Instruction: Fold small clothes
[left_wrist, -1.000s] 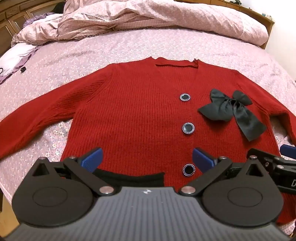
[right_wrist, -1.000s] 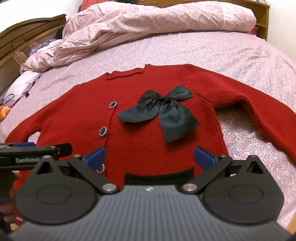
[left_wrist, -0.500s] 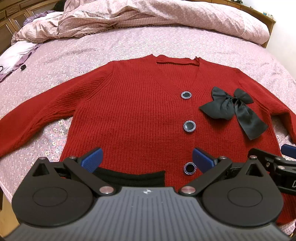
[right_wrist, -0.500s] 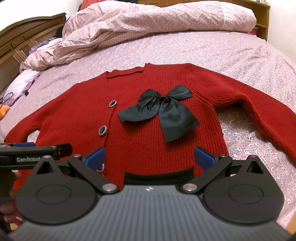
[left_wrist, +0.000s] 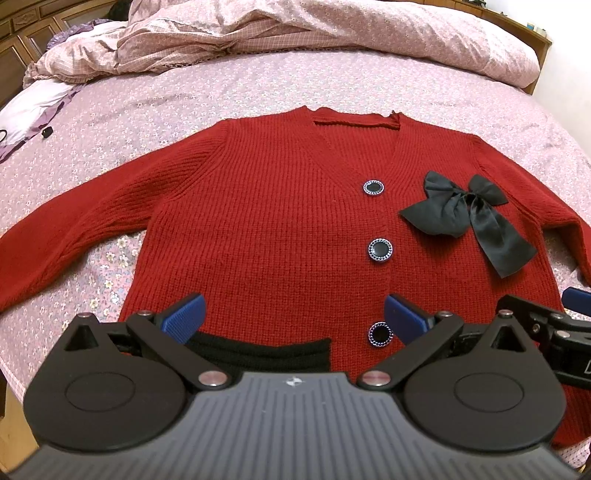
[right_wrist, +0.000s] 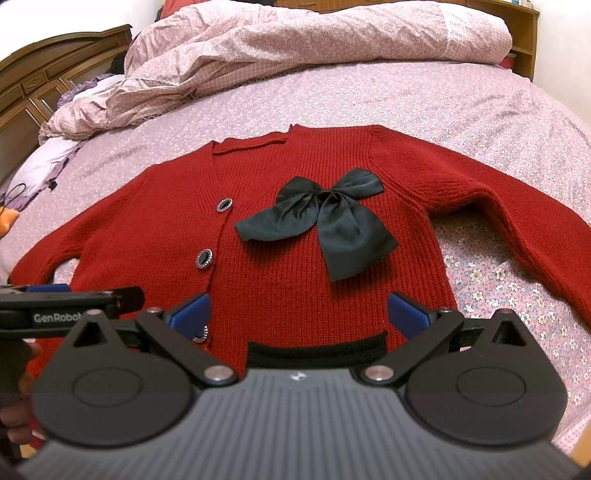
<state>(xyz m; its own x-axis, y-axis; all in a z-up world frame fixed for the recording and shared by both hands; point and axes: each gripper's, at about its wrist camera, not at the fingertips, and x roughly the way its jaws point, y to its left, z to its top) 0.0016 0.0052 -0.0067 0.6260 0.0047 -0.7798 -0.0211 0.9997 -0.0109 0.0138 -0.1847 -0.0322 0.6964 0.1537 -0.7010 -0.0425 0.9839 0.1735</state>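
Note:
A red knit cardigan (left_wrist: 258, 221) lies flat and face up on the bed, both sleeves spread out; it also shows in the right wrist view (right_wrist: 295, 280). It has three dark buttons (left_wrist: 379, 249) and a black bow (left_wrist: 465, 218) on its chest, also in the right wrist view (right_wrist: 325, 221). A black hem band (left_wrist: 258, 350) lies at the near edge. My left gripper (left_wrist: 293, 319) is open above the hem's left half. My right gripper (right_wrist: 299, 312) is open above the hem's right half. Both are empty.
The bed has a pink floral sheet (left_wrist: 110, 122). A rumpled pink duvet (left_wrist: 314, 37) lies across the far side. A white and purple cloth (left_wrist: 33, 107) lies at far left. A wooden headboard (right_wrist: 48, 74) stands at left. The bed edge is just below the grippers.
Both grippers have tilted down and moved slightly back toward the hem; the cardigan sits lower in both views. The cardigan itself has not moved. Both grippers stay open.

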